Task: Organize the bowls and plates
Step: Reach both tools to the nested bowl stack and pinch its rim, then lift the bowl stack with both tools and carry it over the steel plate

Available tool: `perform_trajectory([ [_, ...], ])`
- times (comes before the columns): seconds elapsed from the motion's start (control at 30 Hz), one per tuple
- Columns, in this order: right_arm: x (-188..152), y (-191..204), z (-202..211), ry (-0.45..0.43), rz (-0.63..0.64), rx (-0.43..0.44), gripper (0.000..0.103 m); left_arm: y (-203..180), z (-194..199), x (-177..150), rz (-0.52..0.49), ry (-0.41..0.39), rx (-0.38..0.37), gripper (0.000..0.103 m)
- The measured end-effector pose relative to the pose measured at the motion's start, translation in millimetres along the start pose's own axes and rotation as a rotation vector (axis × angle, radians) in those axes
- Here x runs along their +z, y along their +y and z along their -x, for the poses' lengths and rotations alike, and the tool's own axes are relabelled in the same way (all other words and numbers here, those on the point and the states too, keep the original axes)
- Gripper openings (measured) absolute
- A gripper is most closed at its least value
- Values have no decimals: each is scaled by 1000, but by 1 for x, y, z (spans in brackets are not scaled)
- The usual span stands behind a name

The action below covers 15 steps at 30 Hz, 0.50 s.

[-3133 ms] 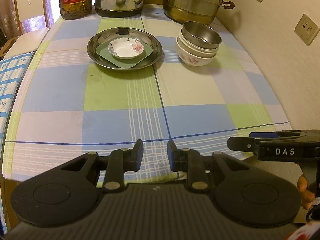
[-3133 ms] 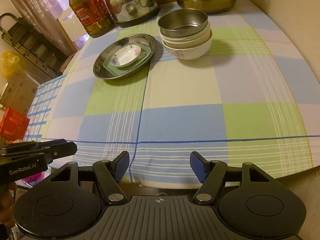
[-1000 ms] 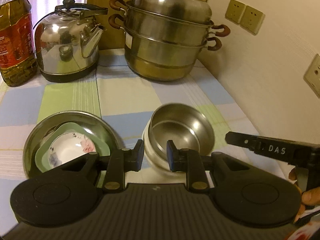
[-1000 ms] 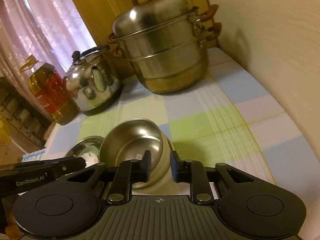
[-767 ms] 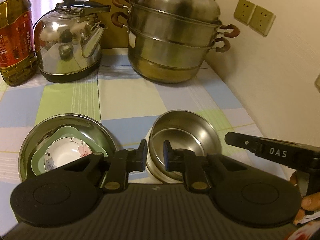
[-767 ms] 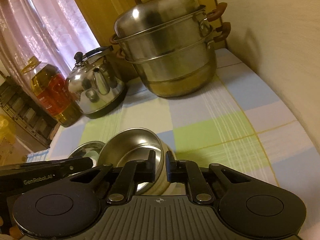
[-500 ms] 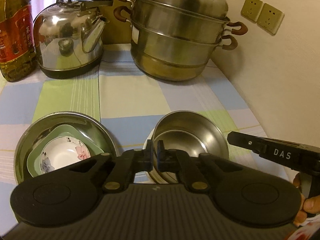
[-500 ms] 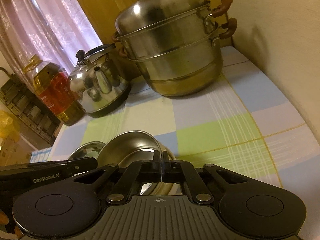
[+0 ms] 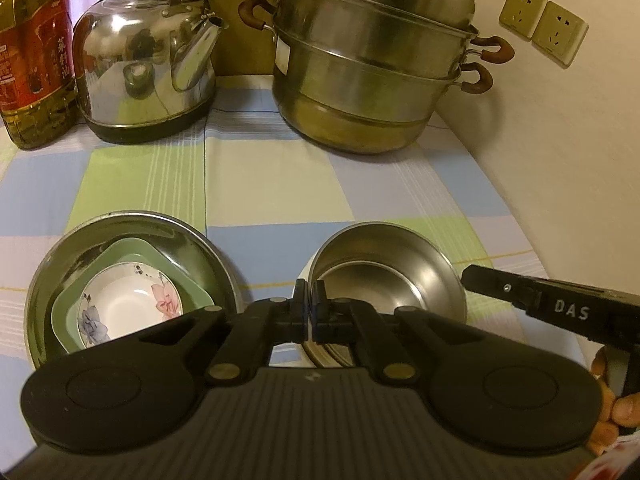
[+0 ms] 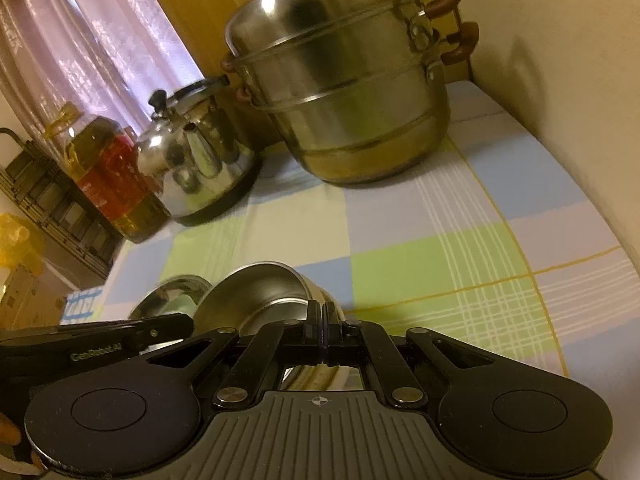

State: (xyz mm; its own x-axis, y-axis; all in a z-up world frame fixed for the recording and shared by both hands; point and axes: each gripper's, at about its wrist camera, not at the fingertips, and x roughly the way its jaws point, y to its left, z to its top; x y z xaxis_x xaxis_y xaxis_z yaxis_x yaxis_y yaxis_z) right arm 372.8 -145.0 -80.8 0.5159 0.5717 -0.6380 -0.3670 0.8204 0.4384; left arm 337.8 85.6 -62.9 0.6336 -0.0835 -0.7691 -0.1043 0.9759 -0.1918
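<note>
A steel bowl [image 9: 388, 268] sits on top of a stack of white bowls, mostly hidden under it. My left gripper [image 9: 311, 300] is shut on the steel bowl's left rim. My right gripper [image 10: 323, 320] is shut on the same bowl's right rim [image 10: 304, 280]; the bowl [image 10: 256, 296] looks tilted there. To the left a steel plate [image 9: 192, 248] holds a green dish [image 9: 132, 250] and a small floral dish [image 9: 124, 308]. The steel plate [image 10: 168, 292] also shows in the right wrist view.
At the back of the checked tablecloth [image 9: 272, 188] stand a stacked steamer pot [image 9: 372, 76], a steel kettle [image 9: 144, 68] and an oil bottle [image 9: 32, 60]. A wall [image 9: 560, 152] with sockets [image 9: 542, 24] runs along the right side.
Both grippers moved from the table's near edge up to the bowl stack and closed on opposite rims of the steel bowl. The bowl now looks slightly raised and tilted.
</note>
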Motion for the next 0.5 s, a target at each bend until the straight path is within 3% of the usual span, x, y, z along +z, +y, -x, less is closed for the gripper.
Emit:
perform_trajectory([
  [0.5,-1,-6,-5,36,-17,4,1,2,-3,-1,17,11,5,1],
])
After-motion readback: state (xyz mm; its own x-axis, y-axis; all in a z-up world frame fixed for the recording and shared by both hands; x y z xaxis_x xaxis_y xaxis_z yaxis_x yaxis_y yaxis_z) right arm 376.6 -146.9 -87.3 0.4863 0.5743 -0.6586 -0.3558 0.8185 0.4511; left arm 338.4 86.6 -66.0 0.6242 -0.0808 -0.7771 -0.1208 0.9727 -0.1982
